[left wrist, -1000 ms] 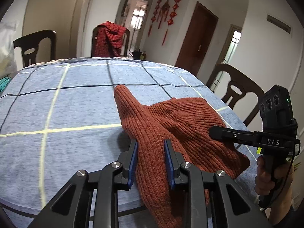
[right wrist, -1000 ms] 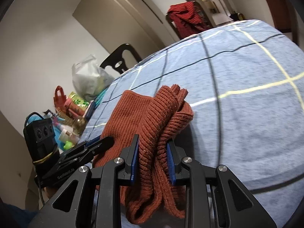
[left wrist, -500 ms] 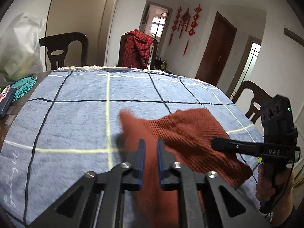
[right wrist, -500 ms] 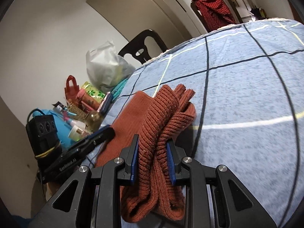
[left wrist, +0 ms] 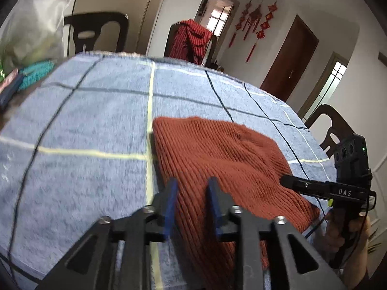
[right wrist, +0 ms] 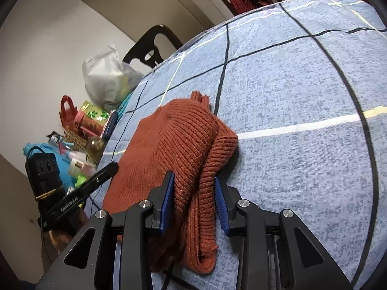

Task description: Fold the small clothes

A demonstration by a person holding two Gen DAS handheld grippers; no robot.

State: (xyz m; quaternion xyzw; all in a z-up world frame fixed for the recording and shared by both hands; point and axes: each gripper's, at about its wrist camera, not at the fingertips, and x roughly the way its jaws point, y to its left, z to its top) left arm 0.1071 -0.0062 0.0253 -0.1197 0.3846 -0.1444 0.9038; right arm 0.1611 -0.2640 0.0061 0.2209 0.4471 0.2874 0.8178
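Note:
A rust-red knitted sweater [left wrist: 217,149] lies folded on the blue checked tablecloth [left wrist: 84,120]. My left gripper [left wrist: 191,201] sits low over its near edge. Its jaws are opening, and the knit lies flat between the blue pads, not pinched. My right gripper [right wrist: 194,203] straddles the thick folded edge of the sweater [right wrist: 174,133]. Its jaws are opening too, with small gaps beside the bundle. Each gripper shows in the other's view: the right gripper [left wrist: 284,180] at the sweater's right side, the left gripper [right wrist: 113,168] at its left.
Dark wooden chairs ring the table; one at the back carries a red checked garment [left wrist: 191,38], another chair [left wrist: 333,130] stands at the right. A plastic bag [right wrist: 106,77] and several bottles and boxes [right wrist: 82,130] crowd the table's left end. A hand [left wrist: 338,236] holds the right gripper.
The raised part of the sweater now lies flat on the table. The left jaws closed, then spread apart; the right jaws widened around the folded edge. Both grippers moved lower.

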